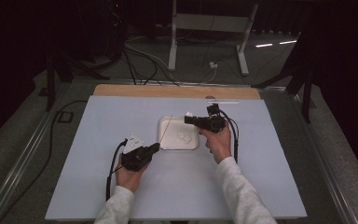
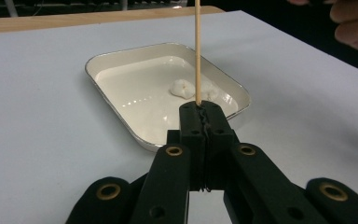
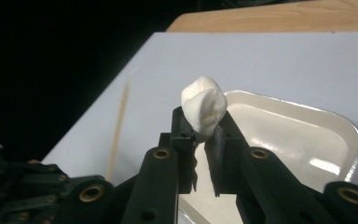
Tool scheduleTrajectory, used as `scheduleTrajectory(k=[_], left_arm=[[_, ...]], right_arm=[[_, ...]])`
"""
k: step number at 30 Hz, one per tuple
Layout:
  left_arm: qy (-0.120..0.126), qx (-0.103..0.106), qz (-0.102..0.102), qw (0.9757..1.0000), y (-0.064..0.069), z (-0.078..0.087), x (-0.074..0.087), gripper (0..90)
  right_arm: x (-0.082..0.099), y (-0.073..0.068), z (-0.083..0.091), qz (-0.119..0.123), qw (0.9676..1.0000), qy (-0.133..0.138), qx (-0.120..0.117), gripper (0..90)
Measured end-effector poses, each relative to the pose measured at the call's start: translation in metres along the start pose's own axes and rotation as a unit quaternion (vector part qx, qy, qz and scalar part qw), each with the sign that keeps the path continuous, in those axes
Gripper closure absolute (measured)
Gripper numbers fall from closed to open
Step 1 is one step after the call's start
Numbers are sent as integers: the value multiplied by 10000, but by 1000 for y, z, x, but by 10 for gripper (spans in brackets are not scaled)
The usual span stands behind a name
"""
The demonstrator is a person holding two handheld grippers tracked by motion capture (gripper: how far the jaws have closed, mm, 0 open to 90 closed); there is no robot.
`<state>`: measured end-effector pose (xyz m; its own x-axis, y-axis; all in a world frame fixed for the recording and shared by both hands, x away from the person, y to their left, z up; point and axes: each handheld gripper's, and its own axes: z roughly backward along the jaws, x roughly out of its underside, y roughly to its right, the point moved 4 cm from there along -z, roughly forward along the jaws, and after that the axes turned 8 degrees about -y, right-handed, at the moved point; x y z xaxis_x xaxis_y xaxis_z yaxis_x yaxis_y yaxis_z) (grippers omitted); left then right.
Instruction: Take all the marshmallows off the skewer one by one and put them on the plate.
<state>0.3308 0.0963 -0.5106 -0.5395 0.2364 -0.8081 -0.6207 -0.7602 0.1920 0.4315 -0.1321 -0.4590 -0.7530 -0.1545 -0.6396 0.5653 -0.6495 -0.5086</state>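
**Marshmallow and skewer held over the tray**

A white marshmallow (image 3: pixel 204 108) sits pinched between the jaws of the right gripper (image 3: pixel 204 126), lifted above the far right corner of the cream tray (image 1: pixel 165 140). In the high view that gripper (image 1: pixel 189 119) points left across the tray's far edge. A thin wooden skewer (image 2: pixel 197 51) stands clamped in the left gripper (image 2: pixel 200 109), whose jaws are pressed tight on its lower end; the stick runs up over the tray's left side. More marshmallows (image 1: pixel 183 137) lie inside the tray, near its right wall. The tray rests mid-table on the pale blue tabletop (image 1: pixel 112 116), with both sleeved forearms coming in from the near edge.
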Motion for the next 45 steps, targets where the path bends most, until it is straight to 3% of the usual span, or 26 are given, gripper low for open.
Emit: scheduleTrajectory(k=[15,24,32,42,45], left_arm=[[25,4,55,10000,-2,1,0,900],[35,7,91,10000,-2,1,-1,900],[29,15,105,9999,-3,1,0,900],[26,6,121,9999,-3,0,0,900],[46,-8,155,9999,-4,1,-1,900]], right_arm=[[16,11,-9,194,9980,-408,450,807],[28,11,-23,492,9925,-833,751,795],[40,15,-32,526,9883,-1216,762,767],[42,17,-34,508,9859,-1377,804,462],[41,17,-31,441,9884,-1254,732,378]])
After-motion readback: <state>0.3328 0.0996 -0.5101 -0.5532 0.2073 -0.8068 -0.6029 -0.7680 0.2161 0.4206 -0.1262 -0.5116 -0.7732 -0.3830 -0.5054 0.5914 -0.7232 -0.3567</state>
